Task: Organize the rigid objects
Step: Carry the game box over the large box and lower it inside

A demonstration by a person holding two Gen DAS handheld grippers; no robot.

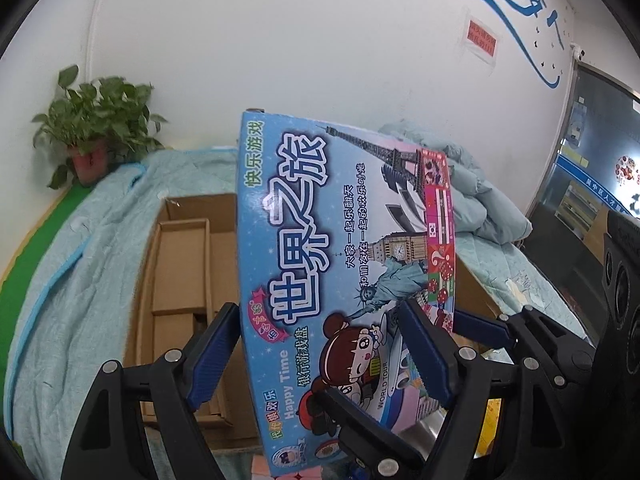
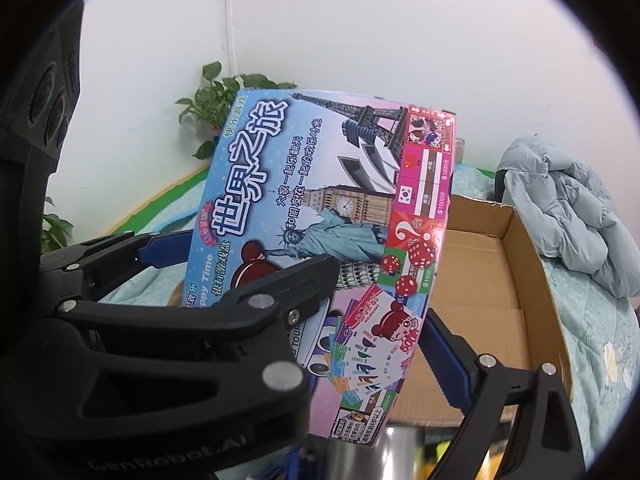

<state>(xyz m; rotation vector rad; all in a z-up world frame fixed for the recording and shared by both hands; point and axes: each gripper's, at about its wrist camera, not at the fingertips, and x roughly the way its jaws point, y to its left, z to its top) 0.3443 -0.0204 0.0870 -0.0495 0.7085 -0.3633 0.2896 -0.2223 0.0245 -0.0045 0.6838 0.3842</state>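
Note:
A flat board game box with blue cartoon print and landmark pictures hangs tilted in the air above an open cardboard carton. My left gripper is shut on its lower part: the left blue pad presses the box's left edge and the right finger lies across its face. My right gripper also grips the box. Its right pad presses the right edge, while its left finger is hidden behind the left gripper. The carton sits just behind and below.
The carton holds smaller brown boxes on its left side. It rests on a bed with a light teal cover. A folded pale blue quilt lies at the right, a potted plant at the back left by the white wall.

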